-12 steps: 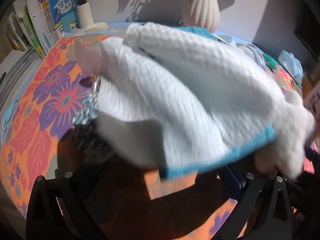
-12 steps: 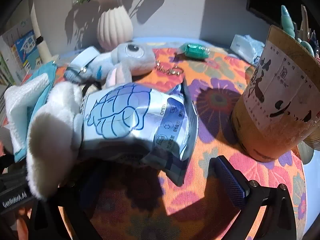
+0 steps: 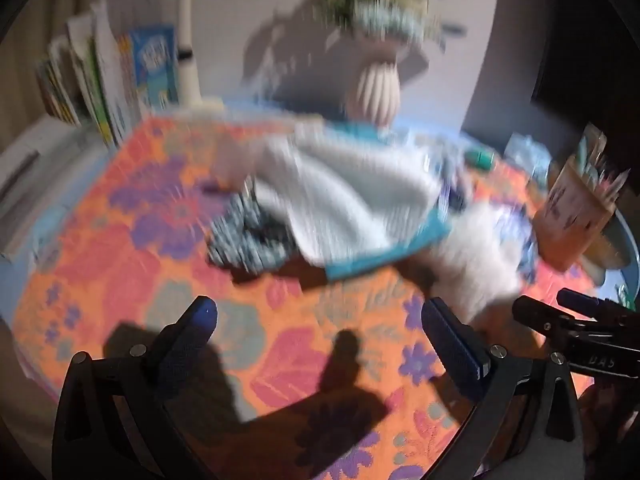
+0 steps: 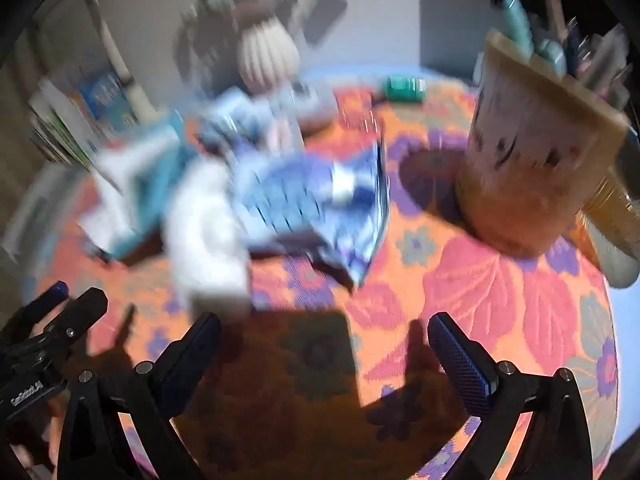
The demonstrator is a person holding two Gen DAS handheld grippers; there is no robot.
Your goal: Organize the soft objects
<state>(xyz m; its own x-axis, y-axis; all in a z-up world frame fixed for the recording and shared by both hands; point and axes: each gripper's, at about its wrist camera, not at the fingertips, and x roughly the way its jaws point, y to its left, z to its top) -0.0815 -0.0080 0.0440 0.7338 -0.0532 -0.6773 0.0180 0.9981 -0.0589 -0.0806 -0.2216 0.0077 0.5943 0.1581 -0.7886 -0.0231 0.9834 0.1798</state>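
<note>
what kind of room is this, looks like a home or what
Probably a home desk or study corner: a row of books stands along the wall, a ribbed vase holds flowers, and a paper cup of pens sits on the floral tablecloth.

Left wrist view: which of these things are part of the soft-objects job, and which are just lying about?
Job:
white towel with teal edge
white plush piece
checked cloth
blue-printed pouch

Lying about:
ribbed vase
books
brown cup of pens
green item
</note>
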